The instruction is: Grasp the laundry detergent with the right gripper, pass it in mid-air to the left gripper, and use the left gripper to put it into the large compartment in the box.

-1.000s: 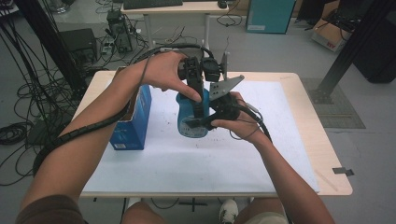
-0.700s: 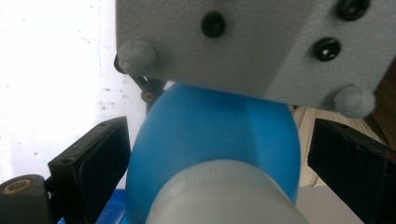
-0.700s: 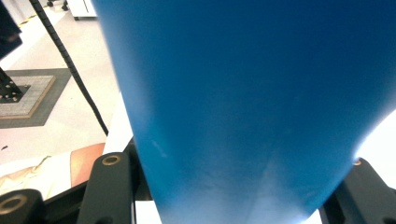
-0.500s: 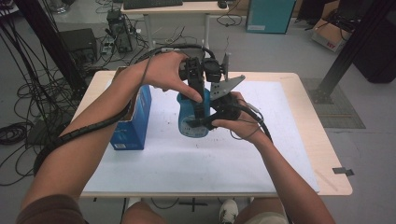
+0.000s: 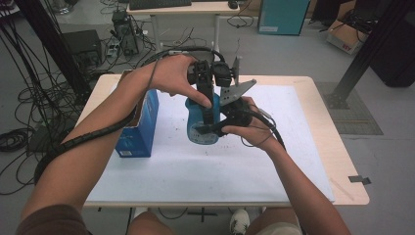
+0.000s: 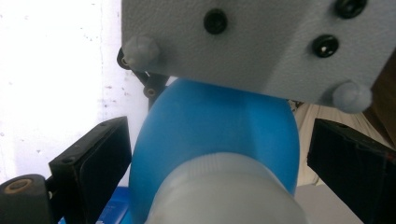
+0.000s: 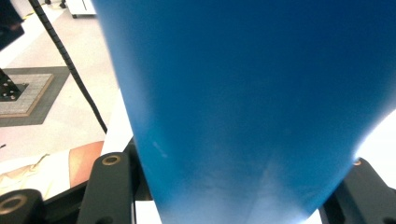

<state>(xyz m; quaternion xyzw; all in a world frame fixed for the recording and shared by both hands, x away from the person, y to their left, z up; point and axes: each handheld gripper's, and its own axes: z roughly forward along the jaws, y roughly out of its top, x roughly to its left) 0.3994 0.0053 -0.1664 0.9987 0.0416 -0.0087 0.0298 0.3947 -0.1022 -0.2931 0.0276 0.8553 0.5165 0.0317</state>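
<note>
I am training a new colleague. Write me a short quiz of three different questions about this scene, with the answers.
1. True or false: the blue bottle lies flat on the table.
2. What stands to the left of the bottle in the high view? A) blue box B) red cup C) metal bowl
3. Which part of the bottle do the left tongs straddle?

Key:
1. False; it stands upright, with the right tongs around its lower body.
2. A, the blue box.
3. The top, at the white cap; their jaws stand apart from it.

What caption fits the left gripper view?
Hand-held gripper straddling the white cap of a blue bottle.
</note>
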